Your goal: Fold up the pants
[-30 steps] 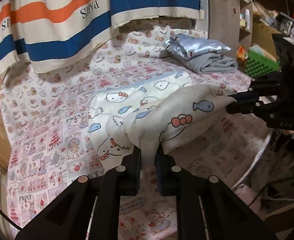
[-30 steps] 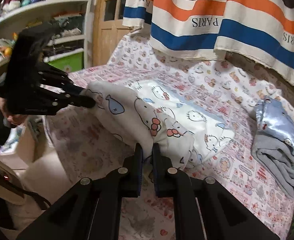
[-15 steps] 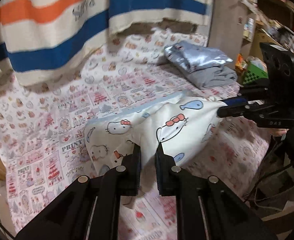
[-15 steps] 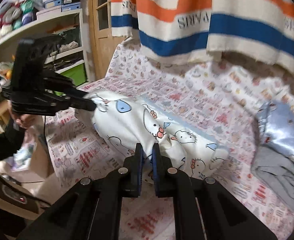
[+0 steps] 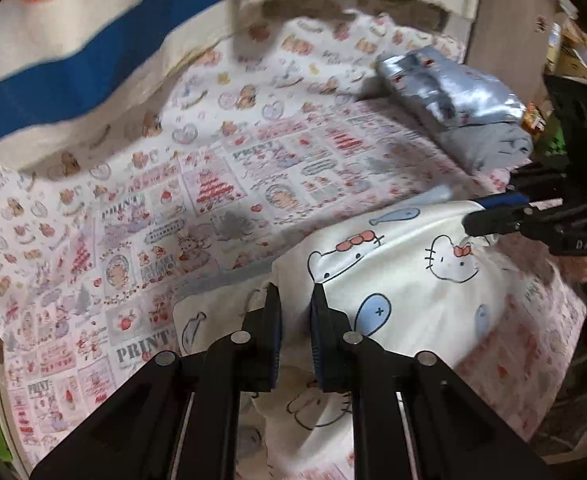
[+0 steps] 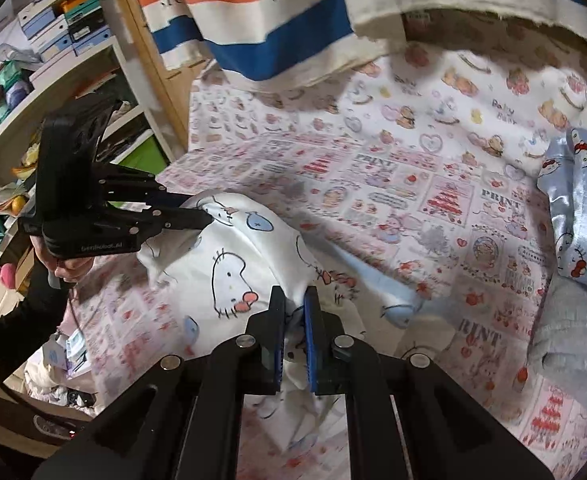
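The white pants [image 5: 405,272] with a cat-and-fish print hang stretched between my two grippers above the patterned bed sheet [image 5: 221,184]. My left gripper [image 5: 295,304] is shut on one corner of the pants. My right gripper [image 6: 293,304] is shut on the other corner of the pants [image 6: 245,264]. The right gripper also shows in the left wrist view [image 5: 477,222], pinching the far edge. The left gripper shows in the right wrist view [image 6: 207,218], at the far edge. The lower part of the pants droops below the jaws.
A folded pale blue and grey garment pile [image 5: 461,112] lies at the far right of the bed, also in the right wrist view [image 6: 577,216]. A striped cloth [image 6: 285,12] hangs behind the bed. Shelves with boxes [image 6: 57,56] stand at the left.
Both grippers have lifted the pants off the bed and drawn them toward the bed's near edge. The sheet where they lay is now bare.
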{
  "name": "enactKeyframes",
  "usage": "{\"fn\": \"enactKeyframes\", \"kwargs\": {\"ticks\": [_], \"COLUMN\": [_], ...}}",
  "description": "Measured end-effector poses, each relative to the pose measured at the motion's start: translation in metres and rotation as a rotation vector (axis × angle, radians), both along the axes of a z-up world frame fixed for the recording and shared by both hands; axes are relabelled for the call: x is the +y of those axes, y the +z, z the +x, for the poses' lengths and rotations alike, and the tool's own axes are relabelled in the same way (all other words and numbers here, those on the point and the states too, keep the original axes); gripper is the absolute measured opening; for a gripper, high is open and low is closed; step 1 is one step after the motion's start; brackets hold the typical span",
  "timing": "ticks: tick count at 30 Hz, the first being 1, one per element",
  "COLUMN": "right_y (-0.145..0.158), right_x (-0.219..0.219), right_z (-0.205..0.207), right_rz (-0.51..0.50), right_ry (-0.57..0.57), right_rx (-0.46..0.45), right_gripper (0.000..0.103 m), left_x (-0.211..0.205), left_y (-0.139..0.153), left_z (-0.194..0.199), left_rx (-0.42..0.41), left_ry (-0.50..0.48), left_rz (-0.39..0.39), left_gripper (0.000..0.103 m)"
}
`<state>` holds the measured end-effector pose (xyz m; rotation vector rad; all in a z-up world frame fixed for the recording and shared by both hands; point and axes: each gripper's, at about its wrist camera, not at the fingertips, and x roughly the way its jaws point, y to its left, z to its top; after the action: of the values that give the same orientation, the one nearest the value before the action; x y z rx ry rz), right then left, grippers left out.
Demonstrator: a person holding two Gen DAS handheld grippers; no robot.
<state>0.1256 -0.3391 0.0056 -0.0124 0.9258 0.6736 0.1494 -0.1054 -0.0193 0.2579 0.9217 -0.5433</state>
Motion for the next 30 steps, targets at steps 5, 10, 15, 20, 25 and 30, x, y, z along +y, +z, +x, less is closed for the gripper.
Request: {"fn": "enactKeyframes", "kwargs": {"ticks": [5,10,15,20,25,30], "right_y": [-0.013,-0.001,0.025,0.030,0.006,-0.021], "right_x": [0.011,0.000,-0.023,-0.024,0.002,-0.002], "right_z": [0.012,0.010,-0.013,-0.039,-0.054,-0.035], "right_rz": [-0.086,-0.159,-0.118,-0.026,-0.050,-0.332], "right_ry": [-0.035,-0.202,-0.337,-0.272,-0.217,-0.512], "right_rx": [-0.028,-0.176,-0.296,-0.235,-0.158,-0.215], "right_gripper": [0.009,0.011,0.016,0.030,0.030,0.021], "left_x": [0.002,0.017,0.041,0.048,0.038,0.045], "left_y": [-0.013,0.003,0.026,0.029,-0.006,-0.028], "left_z": [0.007,-0.002,-0.023,-0.043,-0.040,-0.028], "left_rx": [-0.027,-0.179,-0.294,-0.223,-0.082,-0.076], "left_ry": [0.022,0.105,0.202,0.121,0.109,0.192], "left_rz": [0.023,0.027,-0.006,-0.099,-0.042,0.032], "left_gripper": [0.022,0.043,0.045,0.045,0.021,0.020]}}
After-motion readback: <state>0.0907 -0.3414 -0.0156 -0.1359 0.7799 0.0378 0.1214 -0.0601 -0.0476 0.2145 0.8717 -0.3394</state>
